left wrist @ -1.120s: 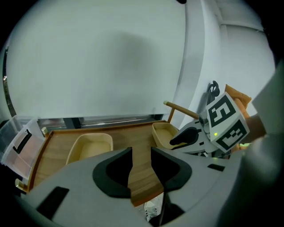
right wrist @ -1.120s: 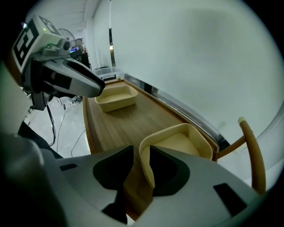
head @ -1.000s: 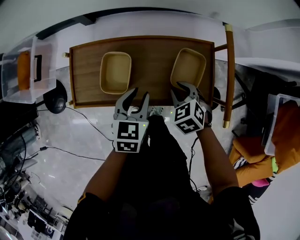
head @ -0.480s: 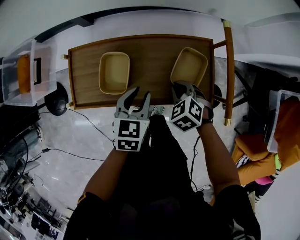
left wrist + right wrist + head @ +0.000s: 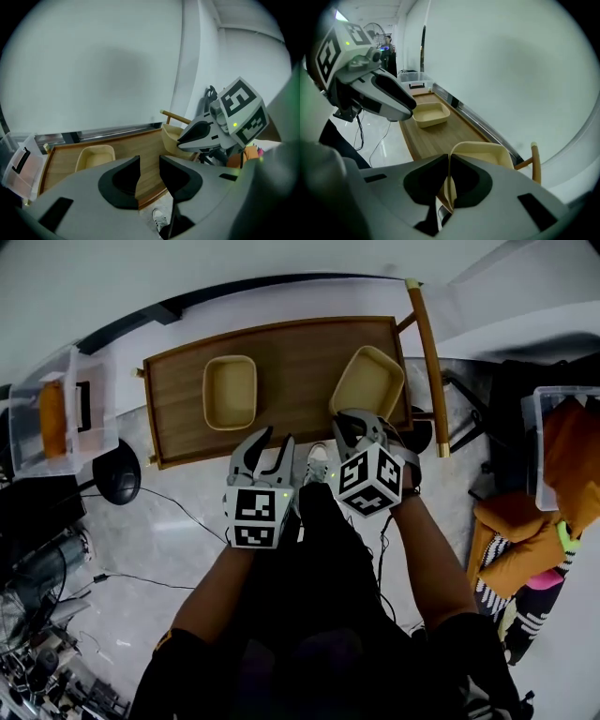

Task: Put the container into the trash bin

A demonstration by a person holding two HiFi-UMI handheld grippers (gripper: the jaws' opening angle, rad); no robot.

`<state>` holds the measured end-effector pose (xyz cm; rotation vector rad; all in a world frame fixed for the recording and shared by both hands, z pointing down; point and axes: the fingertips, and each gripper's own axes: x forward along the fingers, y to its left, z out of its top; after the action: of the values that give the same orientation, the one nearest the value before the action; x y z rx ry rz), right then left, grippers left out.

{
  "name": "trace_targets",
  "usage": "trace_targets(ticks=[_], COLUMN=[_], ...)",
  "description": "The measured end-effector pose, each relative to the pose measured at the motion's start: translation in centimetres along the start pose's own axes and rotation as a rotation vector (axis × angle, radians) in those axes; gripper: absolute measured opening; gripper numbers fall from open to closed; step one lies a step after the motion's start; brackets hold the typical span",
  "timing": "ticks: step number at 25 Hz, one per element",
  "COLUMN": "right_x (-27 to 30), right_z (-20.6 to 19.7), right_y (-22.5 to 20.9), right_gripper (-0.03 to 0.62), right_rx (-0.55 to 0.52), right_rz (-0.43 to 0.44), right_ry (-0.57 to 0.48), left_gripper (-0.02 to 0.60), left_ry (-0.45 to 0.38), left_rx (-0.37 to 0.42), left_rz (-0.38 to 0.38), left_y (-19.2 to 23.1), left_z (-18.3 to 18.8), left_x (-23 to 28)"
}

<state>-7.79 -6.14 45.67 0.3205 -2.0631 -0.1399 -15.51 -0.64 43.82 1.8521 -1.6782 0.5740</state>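
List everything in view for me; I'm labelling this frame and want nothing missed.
wooden table: one, brown, by the pale wall
left container: one, beige, open-topped, on the table's left half, untouched
right container: one, beige, at the table's right end
wooden rail: one, light wood, past the table's right end
clear plastic bins: two; one left of the table with orange contents, one far right with orange cloth
black round base: one, on the floor left of the table
cables: black, across the pale floor
shoe: one, white, below the table edge
left gripper: grey, open, nothing between its jaws
right gripper: grey, jaws closing on the right container's near rim
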Motion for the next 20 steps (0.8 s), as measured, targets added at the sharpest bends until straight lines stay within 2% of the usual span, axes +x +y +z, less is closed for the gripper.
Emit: trace_targets(ticks=[8, 14, 20], right_x=[-5.9, -8.5, -10.9], right_z=[0.7, -1.6, -4.2], right_y=[5.8, 9.6, 10.9], right_gripper=[0.034, 0.035, 0.034], right_rx=[0.077, 0.16, 0.248], right_rz=[-0.04, -0.07, -0.106], right_ry=[-0.022, 0.018, 0.045], left_gripper=[0.129, 0.129, 0.129], left_ry=[-0.046, -0.069, -0.084], left_rx=[0.044, 0.085, 0.122], left_rz=[-0.082, -0.161, -0.231], left_y=[-1.7, -3.8, -6.8], left_z=[-0.8, -1.2, -0.9], left_x=[-4.1, -5.5, -6.2])
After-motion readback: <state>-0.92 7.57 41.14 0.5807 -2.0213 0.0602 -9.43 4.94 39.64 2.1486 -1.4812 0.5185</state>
